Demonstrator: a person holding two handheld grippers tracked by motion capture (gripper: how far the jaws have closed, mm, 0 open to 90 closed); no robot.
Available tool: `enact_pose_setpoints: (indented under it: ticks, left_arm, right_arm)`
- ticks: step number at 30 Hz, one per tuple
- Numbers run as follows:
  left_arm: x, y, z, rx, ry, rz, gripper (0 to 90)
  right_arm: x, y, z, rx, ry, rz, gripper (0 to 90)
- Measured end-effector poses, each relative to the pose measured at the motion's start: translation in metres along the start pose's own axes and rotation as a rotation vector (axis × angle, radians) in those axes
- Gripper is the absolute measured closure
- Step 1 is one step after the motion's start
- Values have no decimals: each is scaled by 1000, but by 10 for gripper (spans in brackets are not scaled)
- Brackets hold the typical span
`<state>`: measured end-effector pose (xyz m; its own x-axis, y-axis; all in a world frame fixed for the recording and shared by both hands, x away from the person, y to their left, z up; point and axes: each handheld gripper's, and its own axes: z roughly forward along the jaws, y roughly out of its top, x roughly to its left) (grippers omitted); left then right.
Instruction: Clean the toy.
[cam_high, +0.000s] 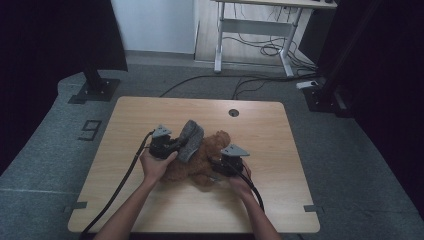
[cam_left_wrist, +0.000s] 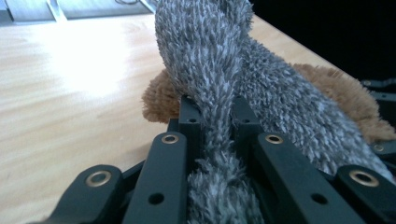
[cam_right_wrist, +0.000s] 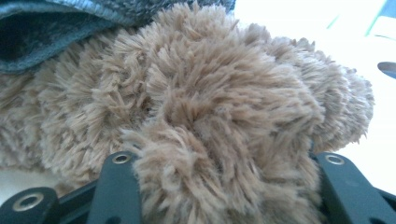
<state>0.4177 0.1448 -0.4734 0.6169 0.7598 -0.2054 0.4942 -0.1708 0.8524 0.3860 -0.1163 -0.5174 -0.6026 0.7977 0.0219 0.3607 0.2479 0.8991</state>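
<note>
A brown plush toy (cam_high: 202, 160) lies mid-table on the wooden table (cam_high: 265, 135). A grey fuzzy cloth piece (cam_high: 191, 137) rests over its upper left part. My left gripper (cam_high: 177, 146) is shut on that cloth; in the left gripper view the grey cloth (cam_left_wrist: 210, 70) is pinched between the jaws of the left gripper (cam_left_wrist: 215, 109), with brown plush (cam_left_wrist: 159, 100) behind it. My right gripper (cam_high: 220, 167) is at the toy's right side. In the right gripper view the brown plush (cam_right_wrist: 210, 93) bulges between the jaws of the right gripper (cam_right_wrist: 229, 163), which close on it, and the grey cloth (cam_right_wrist: 70, 28) lies at the top left.
A round cable hole (cam_high: 233, 112) sits near the table's far edge. Beyond the table are a black stand base (cam_high: 95, 90), a white desk frame (cam_high: 220, 45) and loose cables (cam_high: 250, 82) on the grey floor. Bare tabletop lies to both sides.
</note>
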Motion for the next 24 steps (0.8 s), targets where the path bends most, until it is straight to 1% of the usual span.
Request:
enact_pose_setpoints:
  ticks: [1, 3, 8, 11, 16, 19, 22, 24]
  left_arm:
    - [0, 1, 2, 2, 0, -1, 789]
    - [-2, 2, 2, 4, -3, 5, 789]
    - [-9, -3, -3, 10, -14, 36, 790]
    - [-14, -10, -7, 11, -26, 50, 792]
    - [-24, -27, -20, -22, -82, 46, 795]
    - [-36, -39, -30, -40, -102, 74, 797]
    - [-43, -49, -39, -51, -126, 82, 797]
    - [-46, -55, -43, -59, -144, 74, 798]
  right_arm:
    - [-2, 1, 1, -3, -9, -2, 484]
    - [-4, 0, 1, -11, -6, 3, 484]
    - [2, -10, -7, -51, -2, -26, 488]
    - [5, -16, -13, -58, 8, -34, 488]
    - [13, -27, -30, -57, 43, -49, 480]
    - [18, -37, -42, -58, 72, -62, 462]
    - [22, -45, -55, -46, 106, -70, 401]
    - [23, -48, -62, -39, 136, -68, 340]
